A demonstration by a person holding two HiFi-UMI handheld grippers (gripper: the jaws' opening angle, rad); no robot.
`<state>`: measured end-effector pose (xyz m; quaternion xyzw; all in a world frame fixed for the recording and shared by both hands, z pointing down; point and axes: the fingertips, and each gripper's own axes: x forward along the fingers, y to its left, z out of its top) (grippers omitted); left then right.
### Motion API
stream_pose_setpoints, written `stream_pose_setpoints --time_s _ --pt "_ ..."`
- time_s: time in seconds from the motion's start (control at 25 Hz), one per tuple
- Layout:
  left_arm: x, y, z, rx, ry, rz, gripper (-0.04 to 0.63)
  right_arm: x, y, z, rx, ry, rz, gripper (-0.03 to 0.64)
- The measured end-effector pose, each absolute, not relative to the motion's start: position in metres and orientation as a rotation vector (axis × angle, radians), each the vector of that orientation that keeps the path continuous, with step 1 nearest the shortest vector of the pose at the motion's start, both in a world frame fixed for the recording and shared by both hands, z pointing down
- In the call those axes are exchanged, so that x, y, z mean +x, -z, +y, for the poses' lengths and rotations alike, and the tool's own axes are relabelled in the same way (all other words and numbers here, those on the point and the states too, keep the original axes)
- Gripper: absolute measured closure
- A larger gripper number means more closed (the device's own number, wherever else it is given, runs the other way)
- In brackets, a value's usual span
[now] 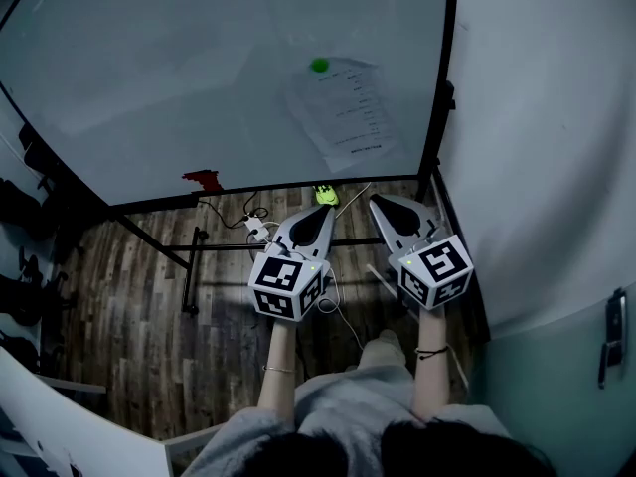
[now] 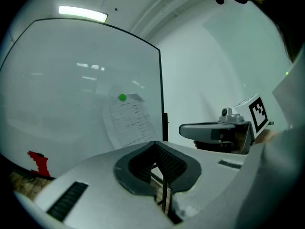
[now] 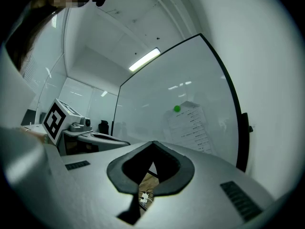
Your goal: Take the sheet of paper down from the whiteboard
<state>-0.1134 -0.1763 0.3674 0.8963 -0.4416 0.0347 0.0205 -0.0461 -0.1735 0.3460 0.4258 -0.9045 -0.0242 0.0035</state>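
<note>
sheet of paper (image 1: pixel 343 112): flat on the whiteboard (image 1: pixel 179 78), in its right part close to the right frame edge, slightly tilted, lines of print on it too small to read.
green magnet (image 1: pixel 319 66): small and round, on the sheet's top left corner, pinning it to the board.
left gripper (image 1: pixel 325 212): held level toward the board, jaws closed on each other with the pads meeting; its tip is well apart from the sheet and sits below it in the head view.
right gripper (image 1: pixel 378 205): just beside the left one and pointing the same way, jaws also pressed together; apart from the sheet.
path to the sheet: in both gripper views the sheet shows in full above the jaw tips, uncovered.
red thing (image 1: pixel 203 179): small, at the board's lower edge, left of the grippers and well apart from the sheet; what it is i cannot tell.
yellow-green thing (image 1: pixel 324 193): just under the board's lower edge, near the left gripper's tip; kind unclear.
white plug block (image 1: pixel 256 229): on the floor below the board, dark cables trailing from it.
stand (image 1: pixel 189 266): black metal bars under the board, reaching down to the floor.
floor (image 1: pixel 119 296): dark wood-look planks.
wall (image 1: pixel 537 117): plain and pale, right beside the board's right edge.
dark fitting (image 1: pixel 614 336): on the wall low at the right, shaped like a handle.
ceiling light (image 2: pixel 83 14): long lit strip above the board.
forearms (image 1: pixel 281 351): bare, a thin band at each wrist, reaching forward behind the marker cubes.
</note>
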Motion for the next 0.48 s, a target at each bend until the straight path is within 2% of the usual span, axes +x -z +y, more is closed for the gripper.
stream_pose_setpoints --time_s 0.48 --pt "-0.103 -0.358 -0.244 2.75 -0.129 -1.489 0.591 -0.033 -0.327 -0.248 1.244 0.12 -2.872 0.615"
